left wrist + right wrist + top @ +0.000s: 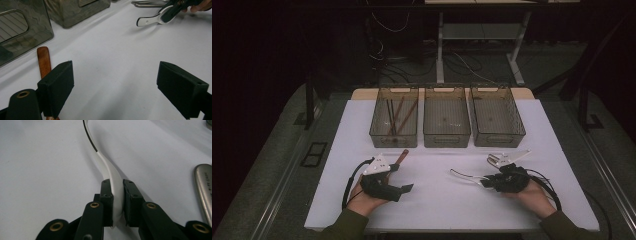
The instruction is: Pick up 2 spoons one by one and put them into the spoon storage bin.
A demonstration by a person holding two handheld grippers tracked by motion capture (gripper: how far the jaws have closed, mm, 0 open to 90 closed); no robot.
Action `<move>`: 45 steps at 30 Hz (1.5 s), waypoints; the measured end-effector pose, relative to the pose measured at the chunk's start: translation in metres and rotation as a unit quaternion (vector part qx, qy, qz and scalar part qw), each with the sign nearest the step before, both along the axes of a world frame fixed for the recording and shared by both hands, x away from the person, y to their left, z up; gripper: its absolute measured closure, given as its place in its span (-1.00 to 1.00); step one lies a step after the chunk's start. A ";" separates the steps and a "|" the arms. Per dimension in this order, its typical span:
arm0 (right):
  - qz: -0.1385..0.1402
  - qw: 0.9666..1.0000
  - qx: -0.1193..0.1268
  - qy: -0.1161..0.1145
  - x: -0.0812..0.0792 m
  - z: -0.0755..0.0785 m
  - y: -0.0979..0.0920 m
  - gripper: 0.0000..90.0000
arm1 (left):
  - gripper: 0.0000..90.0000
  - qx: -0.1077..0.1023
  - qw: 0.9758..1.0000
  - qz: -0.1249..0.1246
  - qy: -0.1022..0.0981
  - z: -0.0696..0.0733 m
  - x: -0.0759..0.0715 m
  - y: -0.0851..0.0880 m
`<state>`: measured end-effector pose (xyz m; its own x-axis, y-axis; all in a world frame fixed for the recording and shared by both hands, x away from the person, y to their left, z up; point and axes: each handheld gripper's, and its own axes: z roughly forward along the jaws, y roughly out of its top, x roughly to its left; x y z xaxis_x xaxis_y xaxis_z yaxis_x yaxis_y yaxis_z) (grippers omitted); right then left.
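Note:
My right gripper (118,195) is shut on the handle end of a white spoon (107,167), which curves away over the white table; from above the spoon (464,176) points left from that gripper (489,182). My left gripper (120,90) stands open above bare table, nothing between its pads. A brown wooden stick (43,61) lies just outside its left jaw; in the high view the stick (401,157) lies ahead of that gripper (401,178). The left gripper view also catches the spoon (150,20) at its top right.
Three smoky plastic bins stand in a row at the back: the left bin (393,139) holds several brown sticks (398,115), beside it the middle bin (446,140) and right bin (499,140). Metal utensils (507,157) lie just beyond my right hand; one handle (206,187) lies right of the jaws.

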<state>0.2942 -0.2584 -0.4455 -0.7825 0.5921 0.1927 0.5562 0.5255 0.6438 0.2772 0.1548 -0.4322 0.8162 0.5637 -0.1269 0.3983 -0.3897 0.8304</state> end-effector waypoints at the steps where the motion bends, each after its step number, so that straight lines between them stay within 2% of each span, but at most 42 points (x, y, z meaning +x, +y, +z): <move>1: 0.000 1.000 0.000 0.000 0.000 0.000 0.000 0.75 | -0.70 0.000 1.000 0.000 0.000 0.000 0.000 0.000; 7: 0.003 1.000 -0.004 -0.009 0.001 0.002 0.001 0.76 | -0.70 -0.006 1.000 0.001 0.002 0.000 0.000 0.001; 21: -0.010 0.999 0.020 -0.030 0.007 0.014 -0.004 0.76 | -0.70 -0.006 1.000 0.000 0.000 0.001 0.001 0.001; 29: -0.013 0.999 0.022 -0.040 0.014 0.022 -0.006 0.76 | -0.70 -0.013 1.000 0.001 -0.003 0.002 0.000 0.002; 45: -0.010 0.998 0.028 -0.063 0.028 0.039 0.005 0.76 | -0.71 -0.011 1.000 -0.002 -0.004 0.003 0.001 0.000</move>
